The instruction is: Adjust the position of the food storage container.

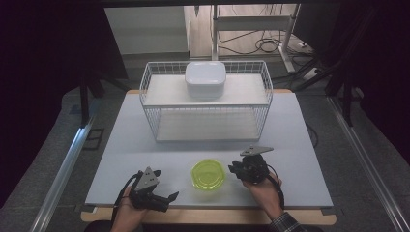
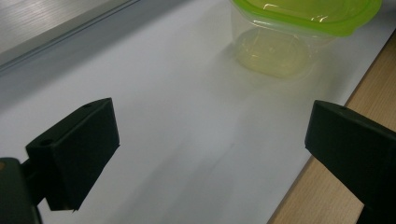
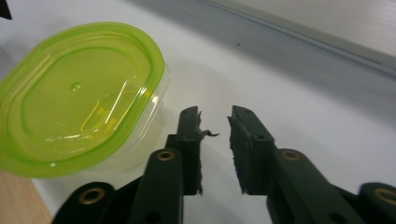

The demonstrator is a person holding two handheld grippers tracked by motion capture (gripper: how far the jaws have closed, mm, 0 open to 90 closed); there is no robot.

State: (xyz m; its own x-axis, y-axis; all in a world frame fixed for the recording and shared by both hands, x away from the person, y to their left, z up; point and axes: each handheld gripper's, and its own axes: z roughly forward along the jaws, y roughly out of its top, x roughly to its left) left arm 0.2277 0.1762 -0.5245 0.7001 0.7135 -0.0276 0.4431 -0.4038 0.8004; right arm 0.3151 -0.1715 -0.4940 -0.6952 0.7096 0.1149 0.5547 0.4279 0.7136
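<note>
tub (image 1: 208, 174) sitting between both tongs | right tongs (image 1: 236, 168) nearer, just beside its rim, jaws slightly apart, gripping nothing | left tongs (image 1: 170, 197) gaping wide, empty

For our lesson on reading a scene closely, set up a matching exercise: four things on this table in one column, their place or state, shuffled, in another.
Things:
1. green-lidded container
2. white lidded box
3. left gripper
4. right gripper

Places or states:
A. on the wire rack's upper shelf
B. jaws wide apart, nothing between
C. on the table, between the two grippers
D. jaws narrowly apart, beside the container

Pairs: 1-C, 2-A, 3-B, 4-D
</note>
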